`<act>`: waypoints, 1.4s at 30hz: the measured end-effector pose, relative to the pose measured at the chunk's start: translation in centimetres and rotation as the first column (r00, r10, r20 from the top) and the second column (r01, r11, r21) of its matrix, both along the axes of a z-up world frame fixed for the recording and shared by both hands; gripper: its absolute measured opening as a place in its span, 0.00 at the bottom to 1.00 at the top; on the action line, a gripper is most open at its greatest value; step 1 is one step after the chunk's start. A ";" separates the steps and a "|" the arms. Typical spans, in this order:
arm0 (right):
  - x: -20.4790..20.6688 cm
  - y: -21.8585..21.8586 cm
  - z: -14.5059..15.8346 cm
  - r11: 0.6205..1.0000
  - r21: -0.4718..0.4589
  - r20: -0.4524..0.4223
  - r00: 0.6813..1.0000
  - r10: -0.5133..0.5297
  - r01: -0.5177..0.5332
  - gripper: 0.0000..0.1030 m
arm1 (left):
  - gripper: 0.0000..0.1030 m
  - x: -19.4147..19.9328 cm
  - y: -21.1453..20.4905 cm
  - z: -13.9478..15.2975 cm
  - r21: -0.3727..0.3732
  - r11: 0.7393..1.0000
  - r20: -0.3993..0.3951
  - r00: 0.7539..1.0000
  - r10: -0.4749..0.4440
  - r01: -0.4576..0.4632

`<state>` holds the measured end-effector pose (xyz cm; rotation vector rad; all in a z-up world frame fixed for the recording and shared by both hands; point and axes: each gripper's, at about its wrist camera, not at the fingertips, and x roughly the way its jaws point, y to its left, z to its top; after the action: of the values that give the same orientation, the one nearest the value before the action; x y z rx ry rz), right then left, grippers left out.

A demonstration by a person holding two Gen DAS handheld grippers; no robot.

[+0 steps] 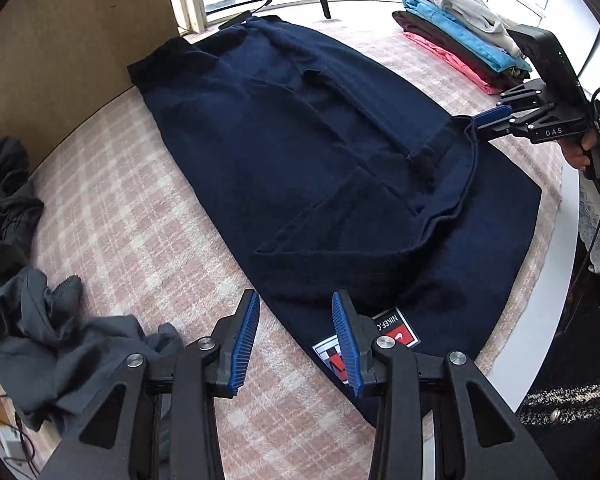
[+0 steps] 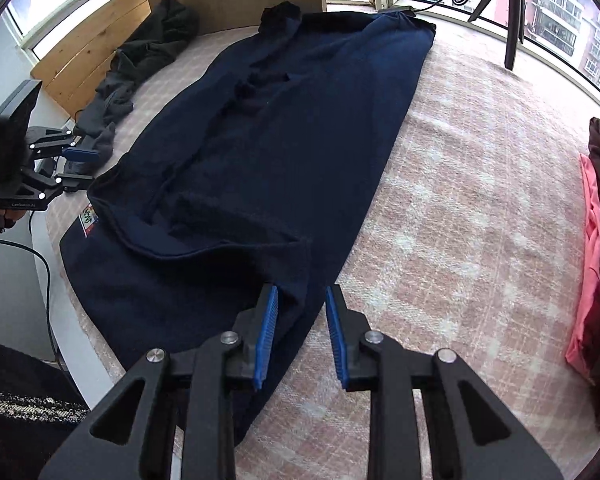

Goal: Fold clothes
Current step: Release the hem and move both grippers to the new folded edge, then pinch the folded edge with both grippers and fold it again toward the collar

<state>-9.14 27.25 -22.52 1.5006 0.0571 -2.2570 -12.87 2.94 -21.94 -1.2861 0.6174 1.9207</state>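
A navy garment [image 1: 320, 152] lies spread lengthwise on the pink plaid cloth, its sleeves folded in over the body; it also shows in the right wrist view [image 2: 268, 152]. A white and red label [image 1: 400, 332] sits near its near edge. My left gripper [image 1: 296, 340] is open and empty, just above that near edge beside the label. My right gripper [image 2: 302, 324] is open, its fingers on either side of a fold at the garment's near corner, not closed on it. Each gripper shows in the other's view, the right one [image 1: 496, 118] and the left one [image 2: 78, 168].
A stack of folded clothes [image 1: 460, 28] in grey, blue, dark and pink sits at the far right. Crumpled grey clothes [image 1: 52, 340] lie at the left, with dark ones [image 2: 156, 36] by the wooden panel. A tripod [image 2: 512, 8] stands by the window. The table edge [image 1: 540, 300] curves along the near side.
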 end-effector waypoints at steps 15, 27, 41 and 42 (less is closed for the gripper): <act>-0.4 -2.9 0.3 0.992 0.086 -0.012 0.995 0.094 -0.093 0.32 | 0.37 0.7 2.9 0.5 -0.027 0.959 0.001 0.959 -0.283 0.283; -1.1 -0.7 1.5 0.998 0.057 0.017 0.999 0.036 -0.037 0.41 | 0.50 -1.2 1.7 0.9 -0.065 0.970 -0.008 0.972 -0.233 0.232; -2.3 -1.3 -0.1 0.994 0.022 0.067 0.992 0.103 -0.104 0.41 | 0.49 2.2 5.5 2.1 -0.024 0.866 0.033 0.866 -0.498 0.499; -2.3 -1.3 -0.2 0.994 0.023 0.068 0.992 0.105 -0.106 0.41 | 0.47 2.5 5.9 1.7 -0.042 0.858 0.043 0.859 -0.511 0.512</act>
<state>-11.45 25.95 -22.68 1.5483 0.1432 -2.1292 -10.33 8.88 -20.28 -1.0430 0.8979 1.4474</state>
